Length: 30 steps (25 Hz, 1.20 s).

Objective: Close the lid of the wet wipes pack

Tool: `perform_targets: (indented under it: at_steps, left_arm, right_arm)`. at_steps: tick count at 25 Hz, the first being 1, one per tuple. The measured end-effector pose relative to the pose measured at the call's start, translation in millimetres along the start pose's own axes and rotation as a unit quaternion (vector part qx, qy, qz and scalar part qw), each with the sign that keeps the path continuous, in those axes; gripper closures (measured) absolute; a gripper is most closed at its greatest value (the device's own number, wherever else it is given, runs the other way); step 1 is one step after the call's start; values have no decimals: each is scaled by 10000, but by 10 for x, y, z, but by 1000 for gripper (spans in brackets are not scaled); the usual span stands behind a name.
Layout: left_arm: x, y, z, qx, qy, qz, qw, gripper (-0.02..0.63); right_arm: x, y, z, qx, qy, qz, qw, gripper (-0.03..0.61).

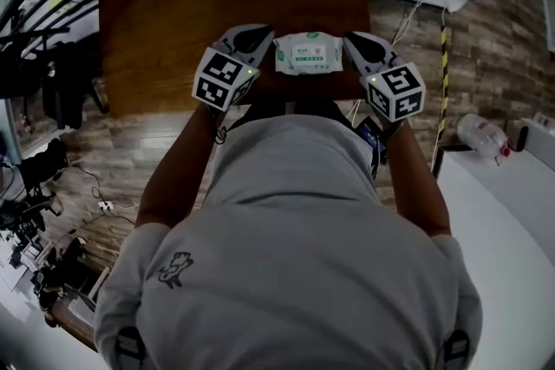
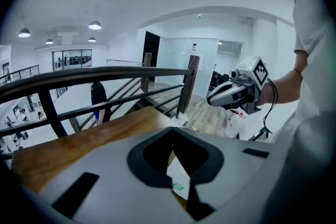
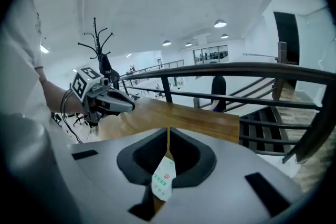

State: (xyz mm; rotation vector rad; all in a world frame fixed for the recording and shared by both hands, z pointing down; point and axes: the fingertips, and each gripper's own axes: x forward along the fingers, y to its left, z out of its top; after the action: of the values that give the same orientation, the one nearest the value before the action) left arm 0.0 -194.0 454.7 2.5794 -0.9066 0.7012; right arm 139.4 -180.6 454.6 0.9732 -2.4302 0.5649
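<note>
Wooden table bore the wet wipes pack, which lay flat between both tools. Left gripper and right gripper flanked it with jaws together and empty, angled forward and down from outstretched forearms.

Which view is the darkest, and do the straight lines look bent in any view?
Head view: darkest, though the wet wipes pack stands out pale. Left gripper view and right gripper view: bright, fisheye; the railing curves, corners black.
</note>
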Motion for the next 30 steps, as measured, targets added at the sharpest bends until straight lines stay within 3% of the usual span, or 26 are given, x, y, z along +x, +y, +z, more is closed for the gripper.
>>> perform_targets:
  at_steps: [5, 13, 30]
  left_arm:
    - [-195, -22, 299, 262, -276, 28, 9993, 601]
    - [-602, -138, 674, 270, -912, -36, 9955, 601]
    - [-1105, -71, 773, 540, -1240, -262, 9905, 601]
  right_arm:
    - [-298, 59, 370, -42, -514, -169, 9985, 538]
    - [-650, 200, 759, -157, -1194, -376, 9920, 538]
    - [-771, 555, 986, -131, -1547, -733, 9852, 538]
